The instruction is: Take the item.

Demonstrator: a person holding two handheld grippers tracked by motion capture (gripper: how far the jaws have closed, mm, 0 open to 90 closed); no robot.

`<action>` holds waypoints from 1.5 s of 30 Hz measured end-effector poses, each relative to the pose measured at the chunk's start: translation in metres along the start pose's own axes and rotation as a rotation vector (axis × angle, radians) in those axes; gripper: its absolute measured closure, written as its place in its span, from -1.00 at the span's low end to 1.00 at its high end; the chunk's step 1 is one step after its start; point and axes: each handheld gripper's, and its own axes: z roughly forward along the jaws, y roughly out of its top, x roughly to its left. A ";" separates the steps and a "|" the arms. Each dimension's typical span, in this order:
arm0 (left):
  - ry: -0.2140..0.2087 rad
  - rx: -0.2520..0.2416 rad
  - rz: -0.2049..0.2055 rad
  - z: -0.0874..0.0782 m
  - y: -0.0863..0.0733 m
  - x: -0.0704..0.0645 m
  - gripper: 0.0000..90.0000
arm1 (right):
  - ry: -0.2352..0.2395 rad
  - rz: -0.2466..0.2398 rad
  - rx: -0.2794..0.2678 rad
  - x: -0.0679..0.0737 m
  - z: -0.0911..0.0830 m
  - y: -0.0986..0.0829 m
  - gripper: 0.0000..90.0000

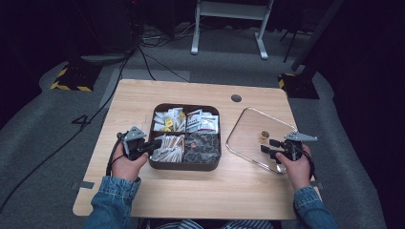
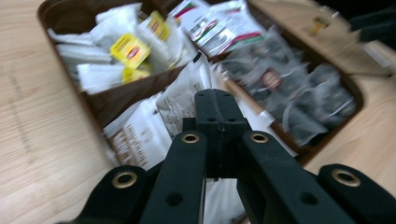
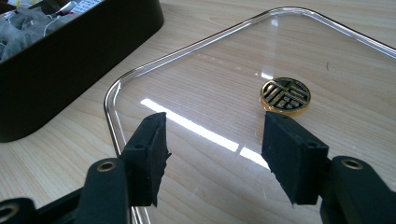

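- High view: the left gripper [image 1: 154, 144] sits left of center at the edge of the brown box [image 1: 185, 165]; the right gripper [image 1: 270, 146] hovers over the clear lid [image 1: 248, 125] at right.
- Left gripper view: jaws pressed together, holding nothing, above white packets [image 2: 154, 126] at center.
- Right gripper view: jaws wide apart and empty, over the lid's near edge; gold knob [image 3: 285, 95] at upper right.

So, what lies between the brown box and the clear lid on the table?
Nothing: a bare strip of wooden table separates the brown box from the clear lid. This shows in the high view and in the right gripper view.
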 end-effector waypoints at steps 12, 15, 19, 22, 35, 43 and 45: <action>-0.107 -0.093 -0.023 -0.015 0.008 -0.008 1.00 | 0.008 -0.018 -0.007 0.002 0.002 0.002 -0.08; -0.115 -0.097 -0.006 -0.017 0.010 -0.012 1.00 | 0.012 -0.018 -0.007 0.003 0.003 0.002 -0.08; -0.129 -0.091 0.020 -0.017 0.012 -0.020 1.00 | 0.009 -0.020 -0.009 0.002 0.003 0.003 -0.09; -0.135 -0.081 0.038 -0.016 0.014 -0.026 1.00 | 0.005 -0.017 -0.011 0.002 0.002 0.002 -0.09; -0.187 -0.062 0.112 -0.012 0.019 -0.051 1.00 | 0.001 -0.014 -0.022 0.001 -0.001 0.003 -0.10; -0.225 -0.032 0.183 -0.006 0.019 -0.070 1.00 | -0.001 -0.014 -0.026 0.001 -0.001 0.004 -0.11; -0.240 -0.027 0.188 -0.004 0.019 -0.075 1.00 | 0.000 -0.013 -0.027 0.001 -0.001 0.004 -0.11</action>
